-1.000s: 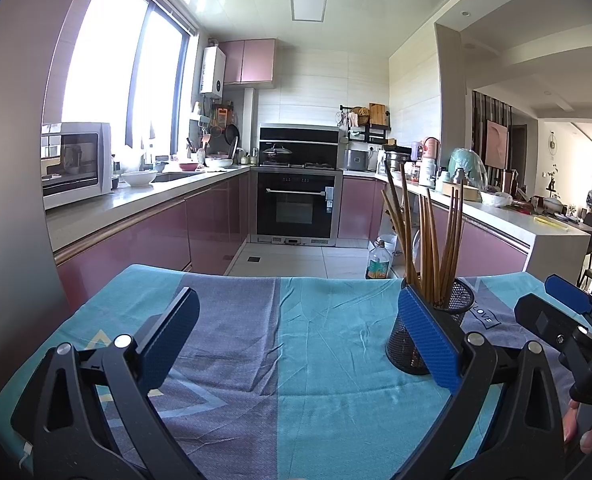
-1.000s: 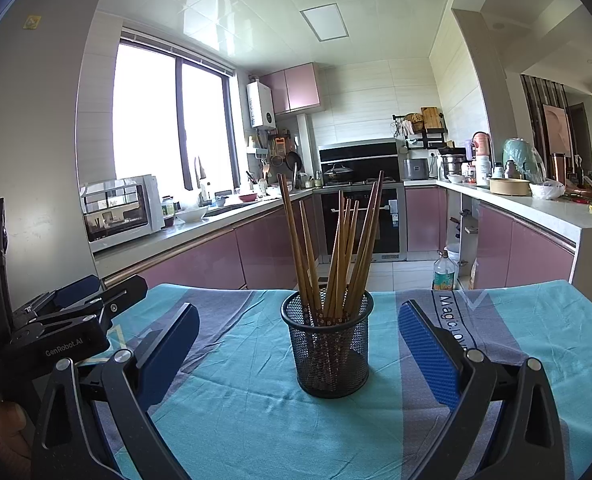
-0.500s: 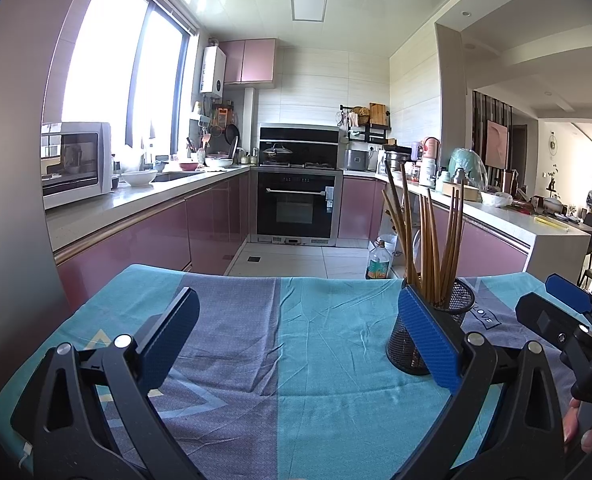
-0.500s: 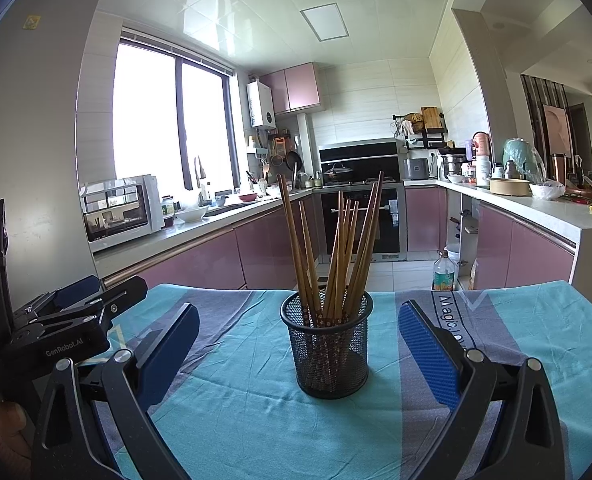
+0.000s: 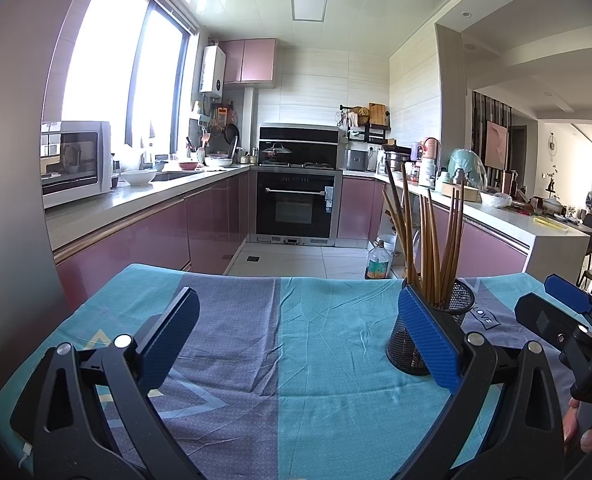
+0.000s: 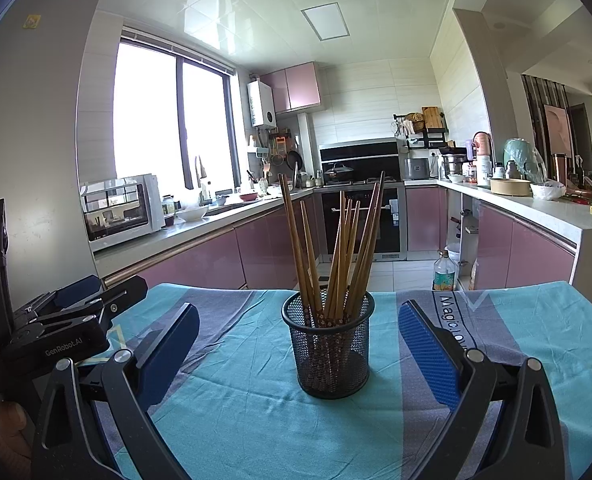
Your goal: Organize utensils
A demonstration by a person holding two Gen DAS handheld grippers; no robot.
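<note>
A black mesh cup (image 6: 328, 346) stands upright on the teal and grey cloth, holding several brown wooden chopsticks (image 6: 345, 252). My right gripper (image 6: 297, 340) is open and empty, its blue pads on either side of the cup and nearer the camera. In the left wrist view the cup (image 5: 431, 326) sits partly behind the right pad, with the chopsticks (image 5: 429, 240) rising above it. My left gripper (image 5: 296, 328) is open and empty over bare cloth, left of the cup. Each gripper shows at the edge of the other's view.
The cloth-covered table (image 6: 256, 412) ends at its far edge before a tiled kitchen floor. Pink cabinets and counters run left and right, with an oven (image 5: 297, 200) at the back and a plastic bottle (image 5: 377, 266) on the floor.
</note>
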